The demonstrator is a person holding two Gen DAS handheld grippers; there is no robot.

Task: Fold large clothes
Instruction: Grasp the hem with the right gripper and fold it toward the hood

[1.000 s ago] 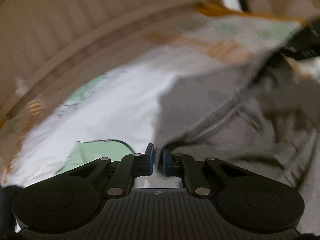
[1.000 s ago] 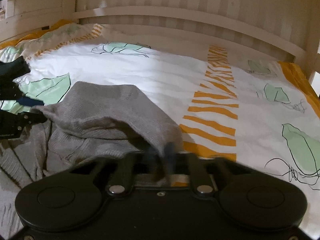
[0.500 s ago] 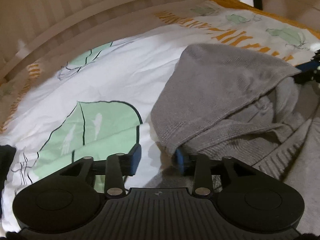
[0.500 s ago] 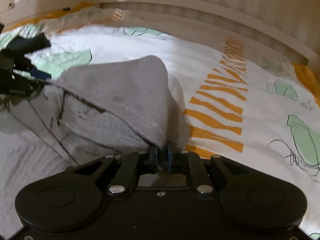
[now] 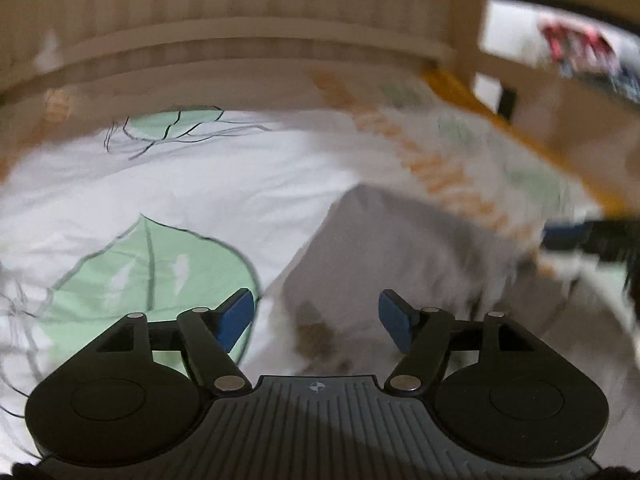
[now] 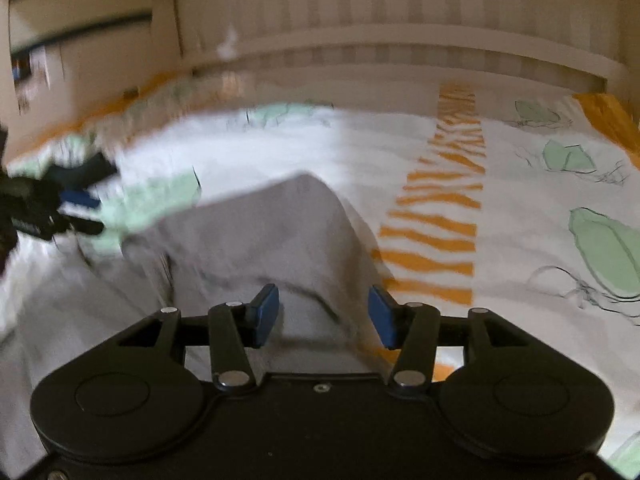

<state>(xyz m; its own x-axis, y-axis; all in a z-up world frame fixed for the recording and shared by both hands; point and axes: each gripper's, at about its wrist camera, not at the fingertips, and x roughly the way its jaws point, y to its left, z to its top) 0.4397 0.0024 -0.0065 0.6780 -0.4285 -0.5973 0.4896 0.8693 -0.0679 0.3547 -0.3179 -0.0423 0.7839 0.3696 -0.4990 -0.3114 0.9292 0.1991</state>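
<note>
A grey knitted sweater (image 5: 404,248) lies on the bed with its top part folded over; it also shows in the right wrist view (image 6: 272,240). My left gripper (image 5: 316,316) is open and empty, just above the sweater's left edge. My right gripper (image 6: 323,314) is open and empty, over the sweater's right edge. The right gripper also shows in the left wrist view (image 5: 592,240) at the far right, and the left gripper in the right wrist view (image 6: 52,208) at the far left. Both views are blurred.
The bed sheet (image 6: 520,208) is white with green leaves and an orange striped band (image 6: 444,216). A pale wooden bed rail (image 6: 400,44) runs along the far side. A shelf or furniture (image 5: 560,44) stands past the bed's right end.
Both grippers have opened and let go of the sweater's folded edge, which now lies flat on the bed. Both grippers have drawn back and lifted a little.
</note>
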